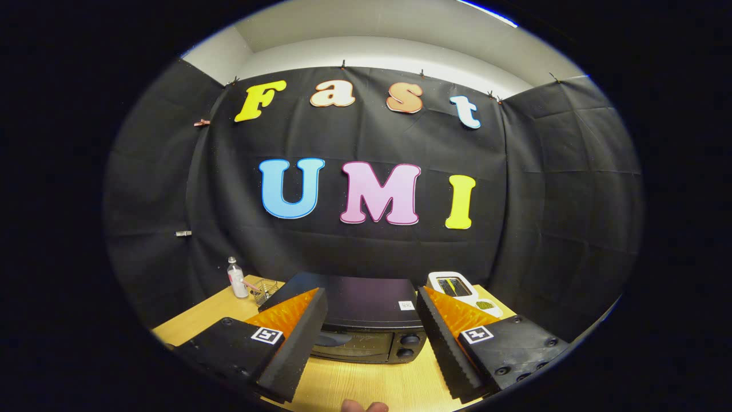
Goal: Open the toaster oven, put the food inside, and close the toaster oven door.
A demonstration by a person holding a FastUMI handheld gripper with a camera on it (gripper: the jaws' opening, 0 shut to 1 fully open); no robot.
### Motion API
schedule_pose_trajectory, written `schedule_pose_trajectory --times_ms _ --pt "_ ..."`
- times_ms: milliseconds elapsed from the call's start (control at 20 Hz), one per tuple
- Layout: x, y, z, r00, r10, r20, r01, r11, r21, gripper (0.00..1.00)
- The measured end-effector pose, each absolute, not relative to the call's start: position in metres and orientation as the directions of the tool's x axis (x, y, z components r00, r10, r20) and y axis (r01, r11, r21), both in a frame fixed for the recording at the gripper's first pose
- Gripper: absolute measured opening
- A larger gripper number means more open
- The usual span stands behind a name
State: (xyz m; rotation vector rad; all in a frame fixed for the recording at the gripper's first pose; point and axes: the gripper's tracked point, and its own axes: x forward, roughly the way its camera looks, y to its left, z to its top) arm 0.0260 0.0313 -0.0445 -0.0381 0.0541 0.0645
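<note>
Hand-held gripper (372, 312) held above the worktop (366, 380), fingers spread wide, nothing between them but air. Finger inner faces show a ribbed, saw-tooth texture; each finger body carries a small square black-and-white marker tag.

Toaster oven (357, 320) sits on the worktop just ahead of the fingers and between them, front facing the gripper. Boxy dark shell, flat top with a slight sheen, door closed. Door has a dark glass pane with a long handle (334, 339) across its upper part. Two round black knobs (409, 345) stacked at the right of the front. A small white sticker (406, 305) on the top right of the lid; print too small to read.

Worktop is light wood grain.

Beyond the left finger: a small clear plastic bottle (235, 279) with white cap, upright, and just beside it a small wire basket (264, 289).

Beyond the right finger, beside the oven: a white device (454, 286) with rounded corners and a dark face; markings unreadable.

Fingertips of a person (364, 406) at the near worktop edge
</note>
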Motion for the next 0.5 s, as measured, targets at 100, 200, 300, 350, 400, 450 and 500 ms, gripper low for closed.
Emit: schedule_pose_trajectory --times_ms 100,200,300,350,400,450,500 --pt "0.038 0.046 -0.059 0.995 0.08 -0.061 -0.083 0.995 -0.05 0.97" --pt "0.055 0.061 -0.077 0.994 0.084 -0.074 -0.088 0.994 -0.058 0.97" --pt "0.073 0.079 -0.097 0.992 0.088 -0.093 -0.095 0.993 -0.069 0.97" --pt "0.08 0.089 -0.108 0.99 0.095 -0.102 -0.102 0.992 -0.071 0.97" --pt "0.086 0.097 -0.121 0.989 0.1 -0.114 -0.108 0.992 -0.067 0.97" --pt "0.091 0.104 -0.133 0.987 0.1 -0.125 -0.108 0.992 -0.059 0.97" --pt "0.096 0.108 -0.145 0.985 0.097 -0.142 -0.105 0.993 -0.052 0.97"
